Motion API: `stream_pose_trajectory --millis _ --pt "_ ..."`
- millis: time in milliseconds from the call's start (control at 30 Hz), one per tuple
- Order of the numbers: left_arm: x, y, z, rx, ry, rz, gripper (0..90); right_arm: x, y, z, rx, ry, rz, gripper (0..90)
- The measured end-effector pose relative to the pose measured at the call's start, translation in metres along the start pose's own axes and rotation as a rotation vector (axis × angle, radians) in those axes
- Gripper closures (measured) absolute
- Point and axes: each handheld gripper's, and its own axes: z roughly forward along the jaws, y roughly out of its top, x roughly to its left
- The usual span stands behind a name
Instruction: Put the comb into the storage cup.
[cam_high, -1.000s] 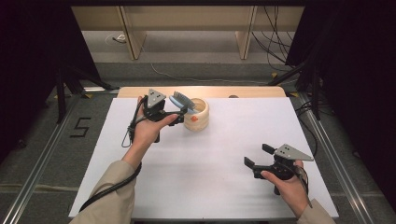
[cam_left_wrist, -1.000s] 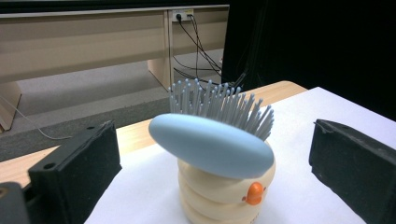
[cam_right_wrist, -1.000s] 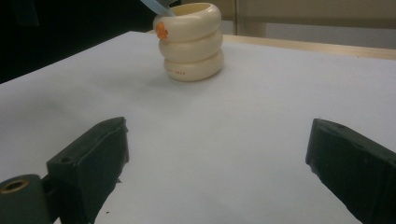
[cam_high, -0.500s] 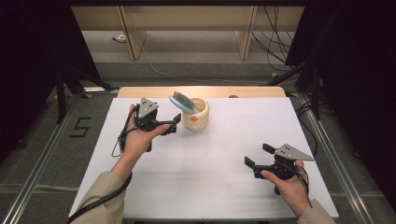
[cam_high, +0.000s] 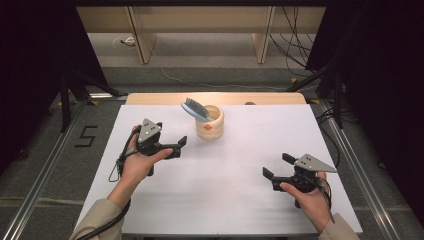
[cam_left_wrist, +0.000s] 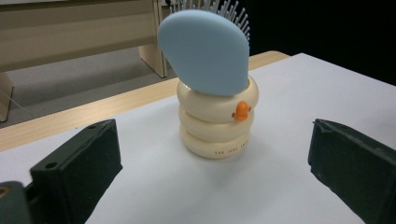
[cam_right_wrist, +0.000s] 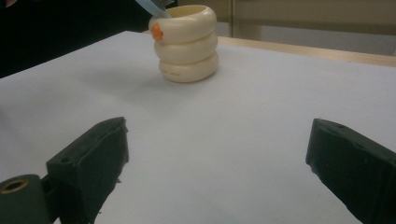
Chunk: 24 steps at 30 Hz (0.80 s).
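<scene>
White counter (cam_high: 225, 190) carries a cream cup (cam_high: 210, 123) at its far middle, a blue brush (cam_high: 194, 108) leaning in it. Your left hand-held gripper (cam_high: 175, 147) sits released just left of it; the right hand-held gripper (cam_high: 274, 169) rests released, near right. Retreat level, clear of the brush head.

tongs (cam_left_wrist: 212, 161) spread wide | blue hairbrush (cam_left_wrist: 205, 53) leaning in cream ringed cup (cam_left_wrist: 217, 121)

Black tongs (cam_high: 179, 145), grey triangular plates, beige sleeves (cam_high: 95, 220)
</scene>
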Motion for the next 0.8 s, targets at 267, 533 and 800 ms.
stream_pose_trajectory --millis 267,533,800 --pt "-0.001 -0.017 -0.011 0.010 -0.040 0.019 2.2 -0.001 0.000 -0.002 0.007 0.002 -0.024 7.0" --pt "-0.004 -0.037 -0.022 0.021 -0.086 0.085 2.5 -0.002 0.000 -0.004 0.025 0.022 -0.057 7.0" --pt "-0.001 -0.053 -0.032 0.029 -0.089 0.088 2.5 -0.004 -0.002 -0.008 0.031 0.029 -0.064 7.0"
